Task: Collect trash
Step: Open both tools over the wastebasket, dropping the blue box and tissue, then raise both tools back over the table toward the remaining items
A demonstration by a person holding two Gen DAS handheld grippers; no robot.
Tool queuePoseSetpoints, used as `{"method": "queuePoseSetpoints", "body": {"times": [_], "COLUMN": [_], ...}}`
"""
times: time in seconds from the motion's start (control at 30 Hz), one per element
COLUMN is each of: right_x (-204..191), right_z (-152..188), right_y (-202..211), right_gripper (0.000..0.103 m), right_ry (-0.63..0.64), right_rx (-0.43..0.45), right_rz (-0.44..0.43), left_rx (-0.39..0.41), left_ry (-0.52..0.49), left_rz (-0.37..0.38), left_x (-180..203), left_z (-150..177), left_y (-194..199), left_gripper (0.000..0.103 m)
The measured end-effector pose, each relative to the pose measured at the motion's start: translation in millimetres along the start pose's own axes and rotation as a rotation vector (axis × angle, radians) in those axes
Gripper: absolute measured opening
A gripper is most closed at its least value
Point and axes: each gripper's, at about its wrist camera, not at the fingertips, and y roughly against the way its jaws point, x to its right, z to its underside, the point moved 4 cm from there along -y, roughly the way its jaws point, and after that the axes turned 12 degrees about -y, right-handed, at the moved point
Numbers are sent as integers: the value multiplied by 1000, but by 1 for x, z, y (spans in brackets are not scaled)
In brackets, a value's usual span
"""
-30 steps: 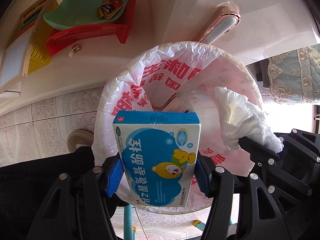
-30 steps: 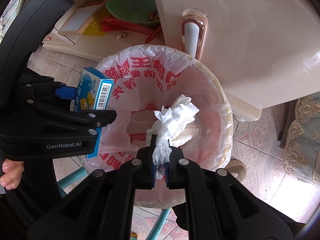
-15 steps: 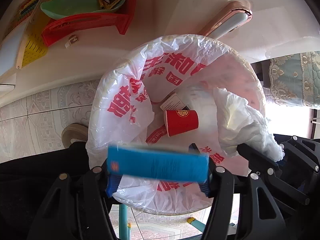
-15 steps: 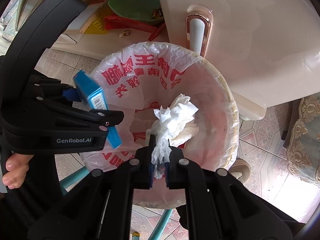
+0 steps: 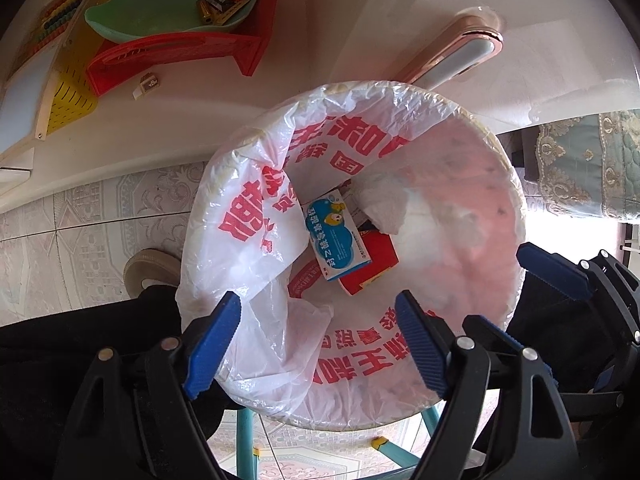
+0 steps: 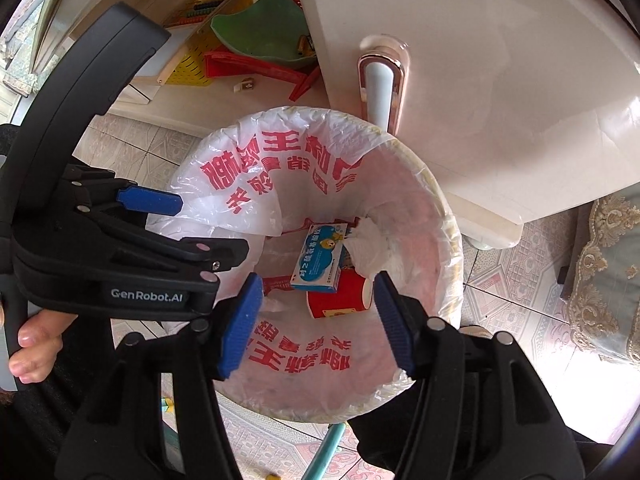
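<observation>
A round bin (image 5: pixel 516 200) lined with a white bag printed in red stands on the floor below both grippers; it also shows in the right wrist view (image 6: pixel 448 216). Inside lie a blue medicine box (image 5: pixel 334 240) (image 6: pixel 318 260), a red paper cup (image 5: pixel 372 264) (image 6: pixel 340 300) and a crumpled white tissue (image 5: pixel 384 204) (image 6: pixel 372 252). My left gripper (image 5: pixel 316 344) is open and empty above the bin's near rim. My right gripper (image 6: pixel 316 320) is open and empty over the bin; it shows at the right of the left wrist view (image 5: pixel 520 296).
A white cabinet with a pink handle (image 6: pixel 378 76) stands just behind the bin. A red basket (image 5: pixel 168 56) holding a green dish (image 5: pixel 160 4) sits on a low shelf to the left. Tiled floor (image 5: pixel 80 232) surrounds the bin.
Both grippers have opened. The blue medicine box dropped from the left gripper and the tissue from the right gripper into the bin.
</observation>
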Motion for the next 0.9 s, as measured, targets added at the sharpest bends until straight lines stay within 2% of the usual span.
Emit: {"method": "queuePoseSetpoints", "body": {"times": [0.37,0.57,0.73,0.8,0.9], "right_x": [-2,-12,-22,-24,-27], "right_z": [1,11,18,15,3], "right_y": [8,47,111,141,186], "right_gripper": [57,61,79,84,87], "right_ry": [-1,20,35,33,40], "right_rx": [15,86,181,223,283], "right_rz": [3,0,-69,-97,-110], "left_rx": [15,37,126,181,292], "left_ry": [-1,-48,-104,-142,-198], "left_rz": [-6,-14,3,-18,-74], "left_x": [4,14,17,16,9], "left_z": [1,17,42,52,58], "left_y": [7,34,91,122,181], "left_gripper": [78,78,78,79,83]}}
